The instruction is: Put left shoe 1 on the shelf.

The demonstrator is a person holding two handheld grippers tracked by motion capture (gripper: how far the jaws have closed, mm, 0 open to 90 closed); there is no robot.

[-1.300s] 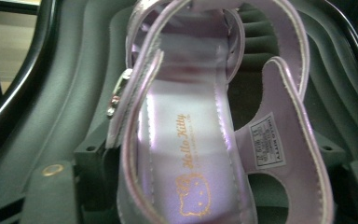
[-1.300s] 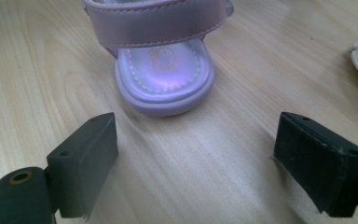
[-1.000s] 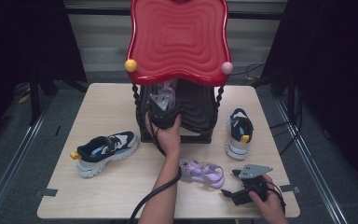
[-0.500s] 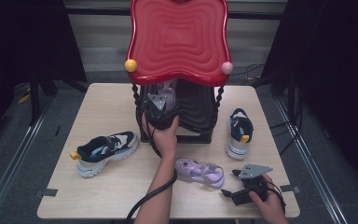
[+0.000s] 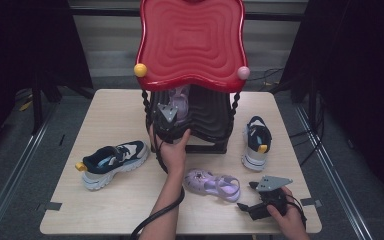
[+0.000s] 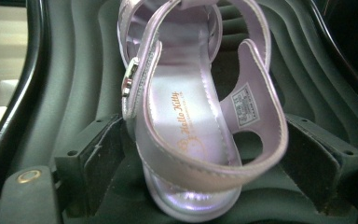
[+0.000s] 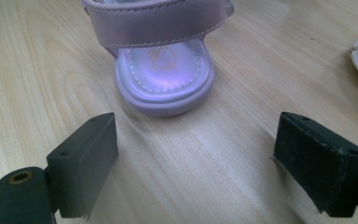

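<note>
Landmark: the red-topped rack (image 5: 190, 45) at the far middle of the table (image 5: 110, 210).

Nearest the person, the right gripper (image 5: 254, 205) rests on the table in front of the rack and to its right, jaws spread wide with nothing between them. The right gripper view shows its pads (image 7: 85, 158) clear of the second lilac sandal (image 7: 163, 74), which lies flat just ahead; the high view places this sandal (image 5: 212, 182) in front of the rack.

Farther on, the left gripper (image 5: 166, 116) reaches into the rack's black ribbed shelf (image 6: 74, 70). The left gripper view shows the lilac sandal (image 6: 191, 116) lying on that shelf, heel between the parted pads (image 6: 98, 158); contact cannot be made out. In the high view the red top hides most of it.

One sneaker (image 5: 112, 162) lies left of the rack, another (image 5: 256, 142) right. Dark curtains surround the table
</note>
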